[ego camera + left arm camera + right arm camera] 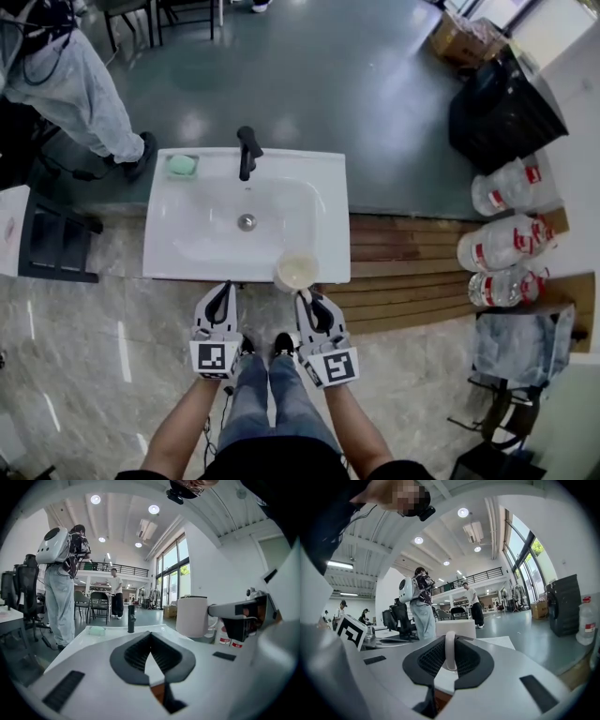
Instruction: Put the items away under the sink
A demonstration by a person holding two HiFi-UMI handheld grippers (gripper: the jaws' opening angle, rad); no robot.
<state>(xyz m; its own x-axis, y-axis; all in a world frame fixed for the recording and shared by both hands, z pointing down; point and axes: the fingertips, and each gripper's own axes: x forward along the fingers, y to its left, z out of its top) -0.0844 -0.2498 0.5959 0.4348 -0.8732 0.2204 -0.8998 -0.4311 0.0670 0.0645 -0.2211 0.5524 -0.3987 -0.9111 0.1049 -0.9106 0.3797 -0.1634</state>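
Soap, or perhaps a sponge (the head view is too small to settle it), lies as a green pad [181,165] in the back left corner of the sink [169,262], with the black tap [247,150] at the middle of the back edge.

At the sink's front edge, left of centre, the left claw [222,286] is clenched on nothing. Its own view shows the pads [136,651] meeting at the tips with only air behind them.

Just to its right, the right claw [305,295] is grasping the white mug [296,271] by its handle. The handle loop [450,648] stands upright between the dark pads, and the mug body [456,629] is beyond the tips. The mug hangs over the front edge of the sink, right of centre.

Well to the right, clear jugs [502,248] lie on the wooden floor.

This looks like the carrying step: the mug is picked up but not yet stowed. The next move calls for lowering it in front of the sink and bringing it into the space beneath, which no view shows. The free left claw may be needed for a door there.
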